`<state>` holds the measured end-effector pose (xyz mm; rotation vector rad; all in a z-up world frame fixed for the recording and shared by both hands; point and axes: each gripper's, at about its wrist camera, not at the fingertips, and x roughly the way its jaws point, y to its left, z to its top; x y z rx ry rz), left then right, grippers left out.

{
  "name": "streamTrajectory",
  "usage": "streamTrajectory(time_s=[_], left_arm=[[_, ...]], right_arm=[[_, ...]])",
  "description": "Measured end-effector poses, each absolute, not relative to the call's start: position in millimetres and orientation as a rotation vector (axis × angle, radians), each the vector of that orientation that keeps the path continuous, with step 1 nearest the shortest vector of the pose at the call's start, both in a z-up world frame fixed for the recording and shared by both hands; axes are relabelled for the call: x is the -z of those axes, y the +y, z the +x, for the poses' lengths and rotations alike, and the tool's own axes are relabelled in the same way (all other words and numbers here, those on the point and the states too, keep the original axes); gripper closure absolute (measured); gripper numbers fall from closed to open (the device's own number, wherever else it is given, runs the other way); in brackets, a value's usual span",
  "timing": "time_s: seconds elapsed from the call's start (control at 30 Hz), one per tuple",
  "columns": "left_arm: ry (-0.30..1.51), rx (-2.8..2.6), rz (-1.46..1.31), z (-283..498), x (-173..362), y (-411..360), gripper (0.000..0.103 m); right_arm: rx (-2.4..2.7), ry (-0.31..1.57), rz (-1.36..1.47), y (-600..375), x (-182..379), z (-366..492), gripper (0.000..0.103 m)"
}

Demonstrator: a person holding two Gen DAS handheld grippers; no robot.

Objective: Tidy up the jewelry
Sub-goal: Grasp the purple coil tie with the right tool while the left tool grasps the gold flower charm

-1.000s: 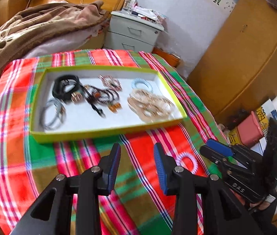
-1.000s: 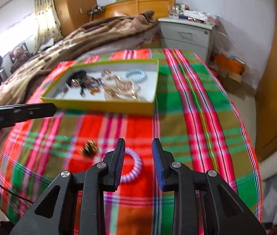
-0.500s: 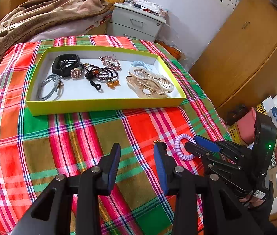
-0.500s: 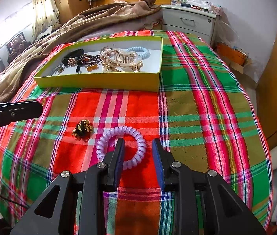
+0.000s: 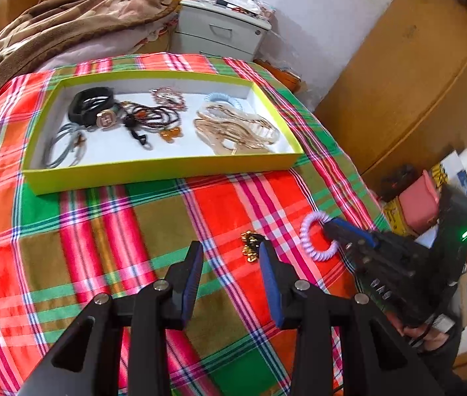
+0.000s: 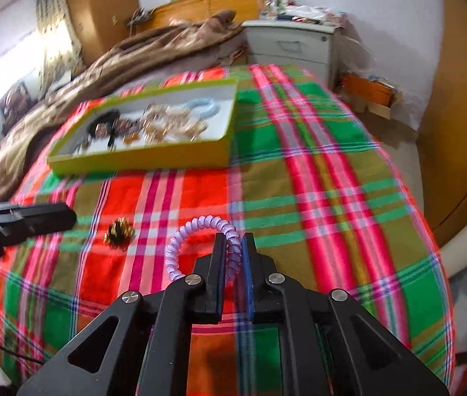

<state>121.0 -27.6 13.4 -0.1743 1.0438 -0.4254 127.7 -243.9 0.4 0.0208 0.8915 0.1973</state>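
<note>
A lilac spiral hair tie (image 6: 180,241) lies on the plaid cloth, and my right gripper (image 6: 235,237) is closing its jaws with one side of the ring pinched between the pads. In the left wrist view the same tie (image 5: 309,227) sits at the right gripper's tip (image 5: 335,226). A small gold and black ornament (image 5: 251,244) rests on the cloth just ahead of my left gripper (image 5: 230,247), which is open with nothing between its fingers. The lime-green tray (image 5: 154,168) further back holds bracelets, hair ties and a gold claw clip (image 5: 236,128).
The plaid cloth (image 5: 108,231) covers a round table. Behind it are a bed with a brown blanket (image 5: 51,26) and a grey nightstand (image 5: 220,29). A wooden wardrobe (image 5: 415,82) and floor clutter (image 5: 421,198) stand at the right.
The right jaws, wide apart before, have closed on the lilac hair tie. The left gripper has moved in lower, and the gold ornament now shows by its fingertips.
</note>
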Motion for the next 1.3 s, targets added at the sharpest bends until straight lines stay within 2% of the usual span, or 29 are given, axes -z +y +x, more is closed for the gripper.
streamTrajectory(time_s=[0.47,0.93,1.13,1.3], left_arm=[[1.049,0.386,0.084,119.5,5.3,-89.8,0.063],[0.994,0.345,0.132,115.2,7.8,-96.9,0.063],[0.991,0.339,0.114,116.9,7.9,-90.8,0.082],[0.994,0.351,0.088,119.0,8.3,-86.2,0.084]], right_arm=[[-0.178,0.824,0.074,-269.2,-20.1,115.3,0.093],[-0.168,0.83,0.07,-266.5,-19.0,119.7,0.093],[-0.17,0.836,0.062,-262.3,-18.7,121.4,0.093],[-0.167,0.837,0.054,-257.8,-21.5,122.8,0.093]])
